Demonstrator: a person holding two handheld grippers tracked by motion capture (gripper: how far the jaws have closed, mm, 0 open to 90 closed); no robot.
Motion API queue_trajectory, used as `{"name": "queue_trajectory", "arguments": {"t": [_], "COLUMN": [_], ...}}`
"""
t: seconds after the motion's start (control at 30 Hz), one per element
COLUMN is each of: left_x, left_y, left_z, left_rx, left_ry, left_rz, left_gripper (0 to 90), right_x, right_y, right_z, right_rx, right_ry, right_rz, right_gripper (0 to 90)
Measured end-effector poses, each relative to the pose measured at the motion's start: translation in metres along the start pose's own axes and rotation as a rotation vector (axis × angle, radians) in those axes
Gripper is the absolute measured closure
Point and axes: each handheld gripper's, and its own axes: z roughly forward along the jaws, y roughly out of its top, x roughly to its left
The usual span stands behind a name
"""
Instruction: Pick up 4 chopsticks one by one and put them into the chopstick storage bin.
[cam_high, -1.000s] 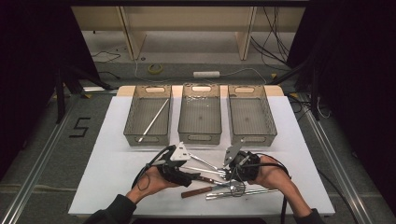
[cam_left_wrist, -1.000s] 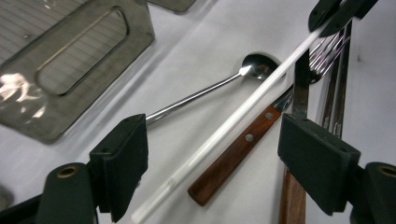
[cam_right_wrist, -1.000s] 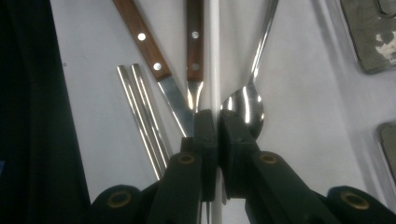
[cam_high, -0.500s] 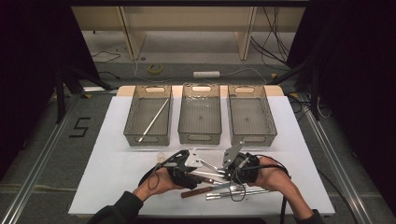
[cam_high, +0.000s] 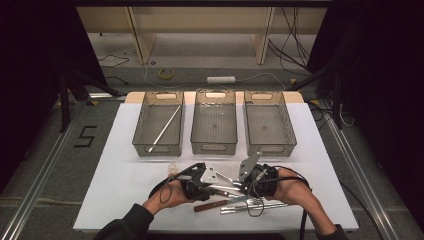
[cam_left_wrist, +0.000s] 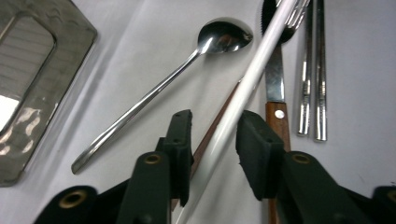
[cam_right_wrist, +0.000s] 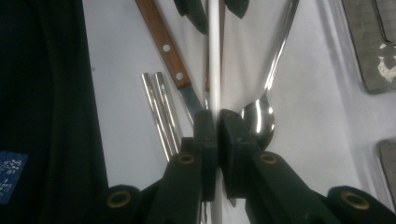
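A: Status?

B: Right gripper (cam_right_wrist: 214, 122) clamped on the white rod (cam_right_wrist: 214, 60), pads pinching it. Rod is off the mat, running between both hands at the near edge of the table (cam_high: 120, 185), above the cutlery pile

A: Left?

B: Left gripper (cam_left_wrist: 212, 140) has just been closing, rod (cam_left_wrist: 252, 88) sits between the jaws. Right pad looks to touch it, left pad has a gap, so no grip yet

A: So a handover?

B: Looks like it, or a two-handed hold. Judging by the sort, it goes into a tray; left tray (cam_high: 159, 125) already has a long rod in it

A: What's under it?

B: Spoon (cam_left_wrist: 154, 93), wood-handled knife (cam_left_wrist: 276, 114), steel chopsticks (cam_left_wrist: 312, 74), all flat on the mat

A: Next move?

B: Left finishes closing square on the rod, then right lets go. Rod is thin and smooth, could roll or slip if the pinch is off-centre

A: Middle and right trays?

B: Middle (cam_high: 214, 127) has small bits at its far end, can't tell what
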Motion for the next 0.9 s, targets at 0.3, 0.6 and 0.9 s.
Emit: {"name": "queue_trajectory", "arguments": {"t": [0.3,0.6,0.9], "left_x": [-0.005,-0.009,0.007], "left_y": [0.002,0.005,0.001], "left_z": [-0.007,-0.009,-0.022], "left_rx": [0.021,0.068,0.069], "left_ry": [-0.029,-0.041,0.037], "left_rz": [0.098,0.112,-0.002], "left_gripper": [76.9,83.4,83.4], "right_x": [-0.003,-0.02,-0.024], "right_y": [-0.004,-0.014,-0.02], "right_z": [0.0,-0.008,-0.022], "right_rx": [-0.023,-0.098,-0.232], "right_ry": [0.044,0.04,-0.072], "right_rz": [-0.017,0.119,0.208], "right_gripper": [85.0,51.5,35.9]}}
